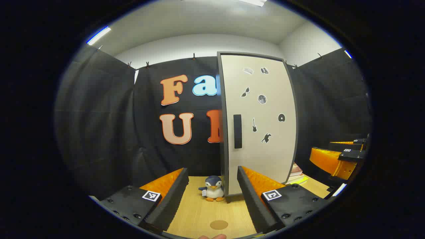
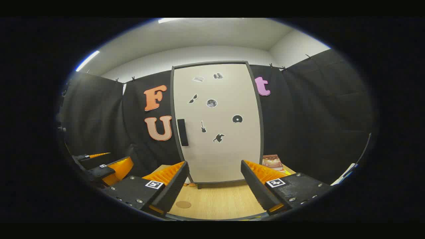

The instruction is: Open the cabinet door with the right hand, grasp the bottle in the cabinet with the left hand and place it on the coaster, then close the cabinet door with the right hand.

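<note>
Up high, the room had a white ceiling (image 1: pixel 199 20) with bright strip lights, and white walls (image 2: pixel 186 61) showed above the black cloth (image 1: pixel 99 116) that hung all around the booth. Little clips held the cloth up along its top edge.

Down low was a light wooden table (image 2: pixel 219 202). On it stood a tall cabinet (image 2: pixel 217 122) with a pale door and a dark frame. The door was closed, so the bottle could not be seen. A black handle (image 2: pixel 182 132) sat on the door's left side, and small dark stickers were dotted over the door, one shaped like a guitar and one like sunglasses.

Some books (image 1: pixel 296 172) lay on the table just to the right of the cabinet. A small toy penguin (image 1: pixel 213 189) stood on the table at the cabinet's left bottom corner, close to it.

A round brown coaster (image 1: pixel 218 224) lay flat on the table in front of the cabinet, with nothing on it.

Both grippers hung above the table, apart from the cabinet. The left gripper (image 1: pixel 211 199) had its jaws spread wide and held nothing. The right gripper (image 2: pixel 215 187) also had its jaws spread wide and held nothing.
</note>
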`<state>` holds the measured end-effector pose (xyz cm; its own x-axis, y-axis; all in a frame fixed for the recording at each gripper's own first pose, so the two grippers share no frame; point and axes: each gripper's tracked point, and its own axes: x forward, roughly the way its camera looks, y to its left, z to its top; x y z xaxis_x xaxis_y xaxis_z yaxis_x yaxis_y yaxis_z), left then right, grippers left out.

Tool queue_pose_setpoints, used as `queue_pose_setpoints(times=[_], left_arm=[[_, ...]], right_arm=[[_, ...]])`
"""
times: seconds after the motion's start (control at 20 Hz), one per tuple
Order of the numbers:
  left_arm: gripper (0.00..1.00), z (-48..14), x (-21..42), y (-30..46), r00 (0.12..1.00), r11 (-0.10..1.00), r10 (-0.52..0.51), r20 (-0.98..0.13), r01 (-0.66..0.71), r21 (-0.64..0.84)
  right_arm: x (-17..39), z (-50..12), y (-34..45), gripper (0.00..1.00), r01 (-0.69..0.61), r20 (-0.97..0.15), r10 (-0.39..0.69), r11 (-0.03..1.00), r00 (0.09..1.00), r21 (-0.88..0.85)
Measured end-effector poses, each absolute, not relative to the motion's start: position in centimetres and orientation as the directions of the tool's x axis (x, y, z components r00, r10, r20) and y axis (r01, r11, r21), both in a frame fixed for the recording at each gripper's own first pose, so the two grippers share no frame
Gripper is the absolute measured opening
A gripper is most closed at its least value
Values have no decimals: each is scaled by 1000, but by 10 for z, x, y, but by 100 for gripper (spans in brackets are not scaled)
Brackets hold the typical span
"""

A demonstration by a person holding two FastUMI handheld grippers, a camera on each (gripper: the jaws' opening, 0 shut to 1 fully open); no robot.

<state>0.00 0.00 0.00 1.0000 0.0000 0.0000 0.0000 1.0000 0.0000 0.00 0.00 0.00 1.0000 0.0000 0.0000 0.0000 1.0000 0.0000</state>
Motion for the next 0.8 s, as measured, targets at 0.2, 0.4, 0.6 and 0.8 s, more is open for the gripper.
queue_pose_setpoints(times=[0.2, 0.4, 0.6, 0.8], left_arm=[[96, -9, -3, -5, 999, 1000, 20, -29, -20, -12], [96, -3, -8, -5, 999, 999, 34, -18, -34, -19], [96, -3, -8, 0, 999, 998, 42, -20, -43, -50], [94, 6, -5, 13, 998, 996, 59, -5, -59, -61]], right_arm=[[-7, 3, -14, 96, 1, 10, -1, 1000, 1000, 5], [-7, 7, -8, 96, -27, 9, 28, 1000, 1000, -7], [-6, 14, 4, 97, -49, 29, 50, 998, 998, -35], [-1, 17, 14, 96, -59, 37, 61, 997, 997, -44]])
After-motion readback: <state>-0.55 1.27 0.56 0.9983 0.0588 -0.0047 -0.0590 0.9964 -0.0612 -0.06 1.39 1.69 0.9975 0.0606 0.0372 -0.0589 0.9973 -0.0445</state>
